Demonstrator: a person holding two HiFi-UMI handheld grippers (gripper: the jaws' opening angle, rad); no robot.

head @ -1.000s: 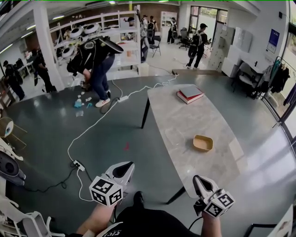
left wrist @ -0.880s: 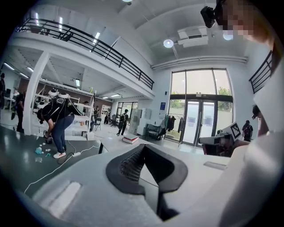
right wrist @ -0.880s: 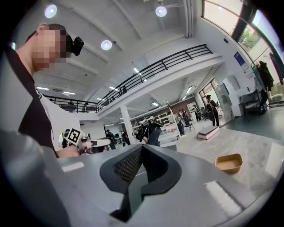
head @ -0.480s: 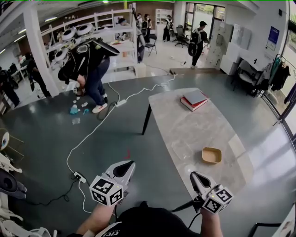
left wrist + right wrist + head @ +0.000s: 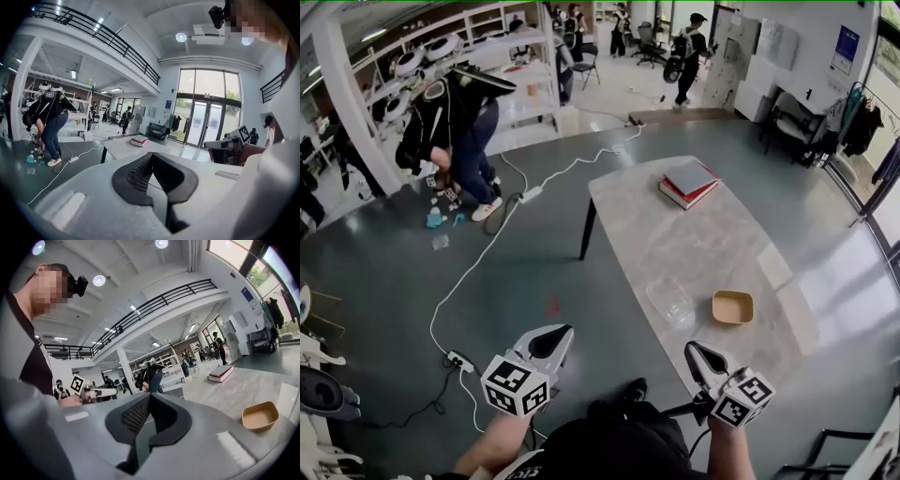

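Observation:
My left gripper (image 5: 546, 339) is held low in front of the person, over the grey floor and left of the table, jaws shut with nothing between them. My right gripper (image 5: 694, 353) hovers just off the near end of the marble table (image 5: 703, 239), also shut and empty. A tan shallow tray (image 5: 732, 307) and a clear plastic container (image 5: 668, 298) lie on the table just beyond the right gripper. The tray (image 5: 259, 416) also shows in the right gripper view, past that gripper (image 5: 150, 395). In the left gripper view, the left gripper (image 5: 151, 155) points toward the table and books (image 5: 138, 140).
A stack of books (image 5: 686, 183) lies at the table's far end. A white cable (image 5: 478, 262) runs across the floor to a power strip (image 5: 459, 361). A person (image 5: 455, 117) bends over by the shelves at far left; others stand at the back.
The view has advanced toward the table: tray and books appear closer, and the clear container has come into sight. Both grippers stay shut in the same pose.

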